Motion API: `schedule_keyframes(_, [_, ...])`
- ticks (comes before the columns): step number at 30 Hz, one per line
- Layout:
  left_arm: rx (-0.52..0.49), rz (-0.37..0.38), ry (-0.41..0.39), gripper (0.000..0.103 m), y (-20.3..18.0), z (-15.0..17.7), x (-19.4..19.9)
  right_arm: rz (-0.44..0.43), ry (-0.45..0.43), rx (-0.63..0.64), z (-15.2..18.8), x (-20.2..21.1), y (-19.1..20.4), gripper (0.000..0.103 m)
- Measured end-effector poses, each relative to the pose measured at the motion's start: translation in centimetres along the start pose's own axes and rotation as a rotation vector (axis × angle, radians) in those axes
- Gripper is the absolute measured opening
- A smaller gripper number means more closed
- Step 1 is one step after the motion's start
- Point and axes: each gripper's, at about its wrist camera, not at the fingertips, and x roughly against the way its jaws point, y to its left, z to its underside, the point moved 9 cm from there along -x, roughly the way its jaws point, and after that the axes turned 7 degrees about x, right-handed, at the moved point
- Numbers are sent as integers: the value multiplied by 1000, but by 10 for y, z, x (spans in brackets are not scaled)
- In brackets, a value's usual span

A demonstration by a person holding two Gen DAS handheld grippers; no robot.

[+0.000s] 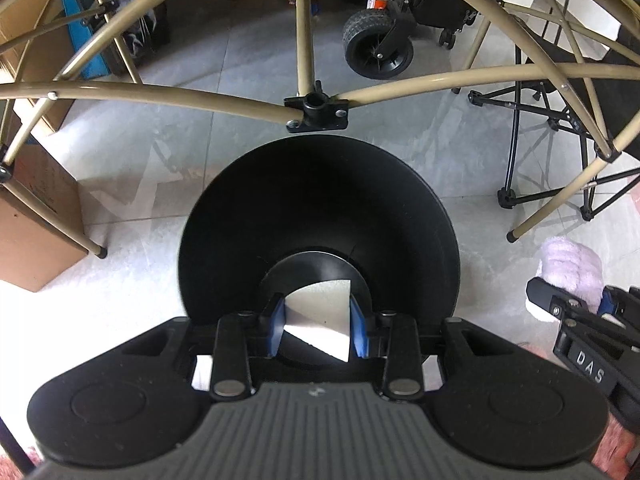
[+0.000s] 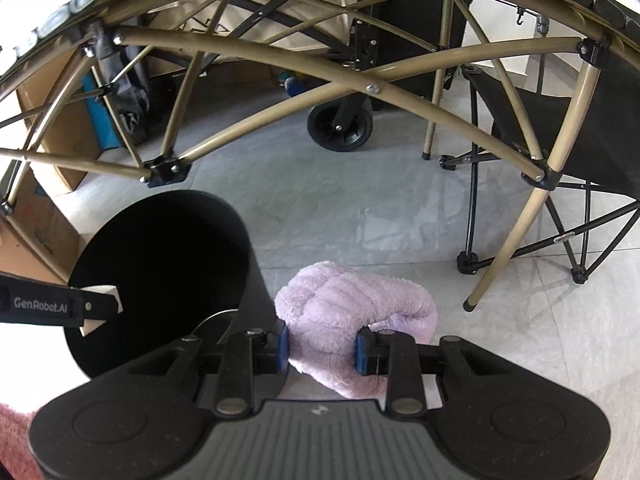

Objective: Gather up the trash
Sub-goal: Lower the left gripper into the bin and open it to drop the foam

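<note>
Right gripper (image 2: pixel 321 350) clamped on the lilac fluffy wad (image 2: pixel 352 312) at lower centre, black bin (image 2: pixel 160 272) mouth open just left; left gripper (image 1: pixel 318 330) clamped on the bin's rim.

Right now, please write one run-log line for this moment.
left hand-held gripper: shut on black bin rim | right hand-held gripper: shut on purple fluffy cloth | cloth: beside bin, not inside

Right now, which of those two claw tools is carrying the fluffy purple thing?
The right gripper: its blue fingers pinch the lilac fluffy cloth. The left gripper holds the black bin instead.
</note>
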Motion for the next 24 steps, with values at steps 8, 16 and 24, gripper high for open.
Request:
schedule_keyframes(8, [45,-11,58,34,-8,-5,-16,13,5,-18,-1,-7,-8,29])
schedule_keyframes(16, [57,-21,76,36,-14,-6,-24,11,13,-24,2,-10,-10,29])
schedule_keyframes(24, [115,-26,91,100,-8,-7,-25,8,13,-25,3,-10,-11,29])
